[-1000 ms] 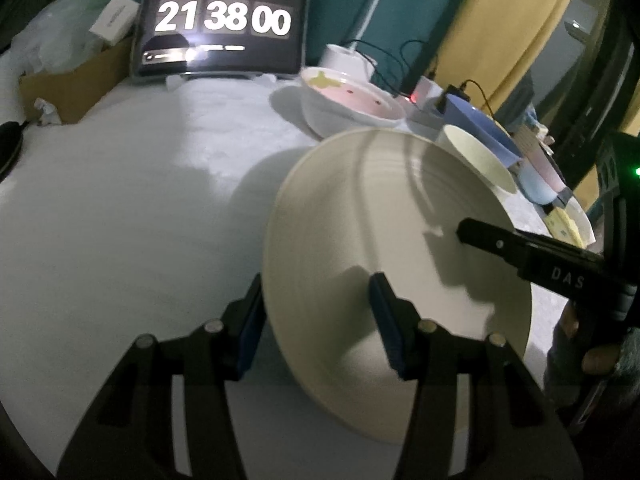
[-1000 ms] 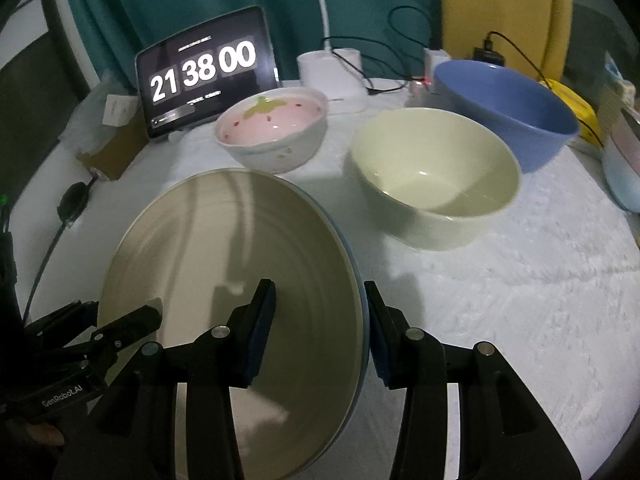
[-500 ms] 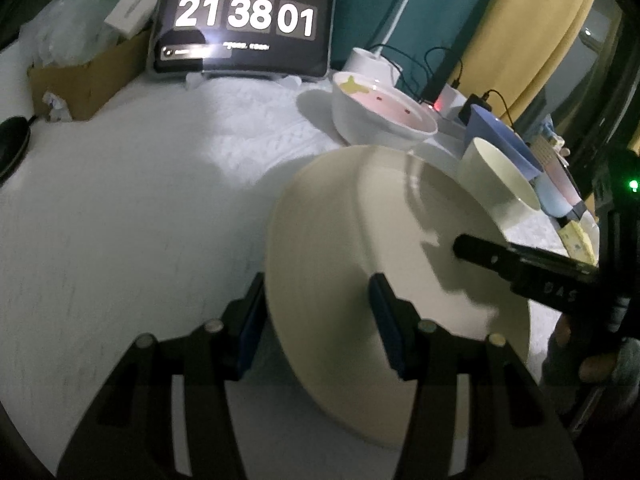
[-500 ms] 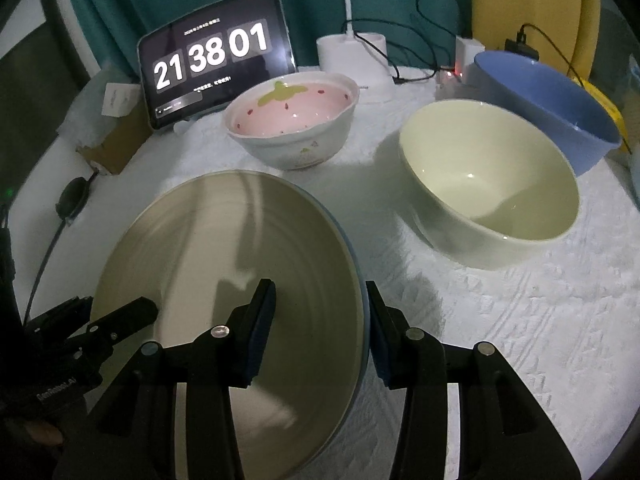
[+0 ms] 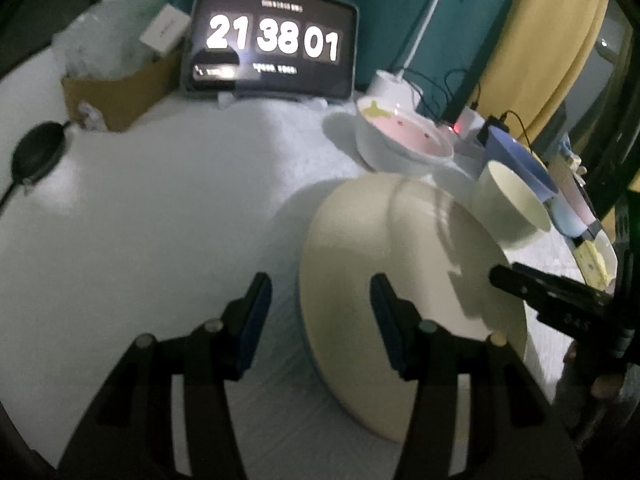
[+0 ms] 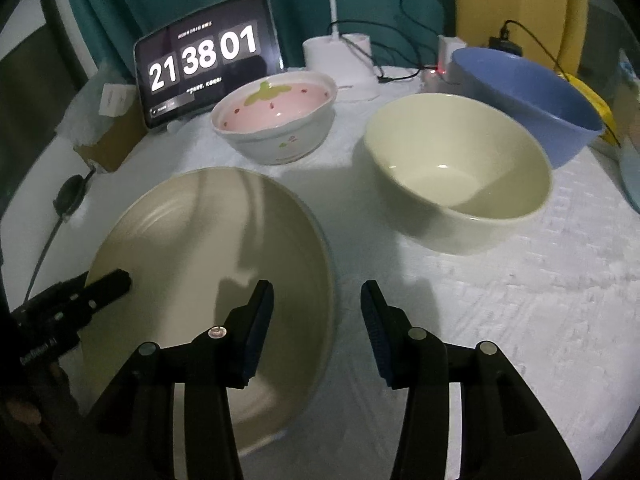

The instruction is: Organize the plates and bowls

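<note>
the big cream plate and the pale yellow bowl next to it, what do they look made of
Cream plate: probably glazed ceramic or stoneware; concentric ridges and a soft sheen, with a bluish rim edge. Pale yellow bowl: looks like glossy glazed ceramic, given the bright highlight inside, though melamine can't be ruled out in this dim light.

Left gripper (image 5: 318, 312): jaws parted wide, blue-padded fingers (image 5: 252, 320) level and pointing toward 12 o'clock, nothing clamped. Right gripper (image 6: 316, 314): jaws likewise spread, fingers (image 6: 376, 328) pointing toward 12 o'clock. Each gripper enters the other's view, the right from 3 o'clock, the left from 9 o'clock.
</note>
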